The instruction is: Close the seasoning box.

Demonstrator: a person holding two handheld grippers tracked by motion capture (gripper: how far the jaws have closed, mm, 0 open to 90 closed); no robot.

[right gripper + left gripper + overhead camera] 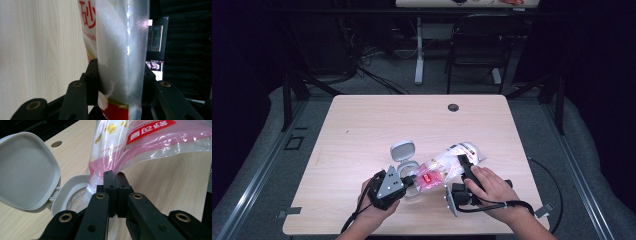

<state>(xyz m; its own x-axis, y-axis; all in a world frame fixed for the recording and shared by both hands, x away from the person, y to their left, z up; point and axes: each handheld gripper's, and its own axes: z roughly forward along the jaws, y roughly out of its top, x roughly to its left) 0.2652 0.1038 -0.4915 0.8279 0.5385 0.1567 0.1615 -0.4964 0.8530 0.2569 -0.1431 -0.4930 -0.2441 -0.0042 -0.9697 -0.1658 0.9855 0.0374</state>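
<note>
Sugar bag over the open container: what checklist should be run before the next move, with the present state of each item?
1. Left claw shut on the bag's pink corner: ok.
2. Right claw clamped around the sugar bag: ok.
3. Container lid flipped open: ok.
4. Bag corner above the container mouth: ok.
5. Bag corner cut open: cannot tell.
6. Sugar already in the container: cannot tell.

Clear bag, grey tub, pale wood

The bag is clear plastic with white grains, a pink band, red label with white letters and gold dots; tub and lid light grey; table pale wood-grain; grippers black.
</note>
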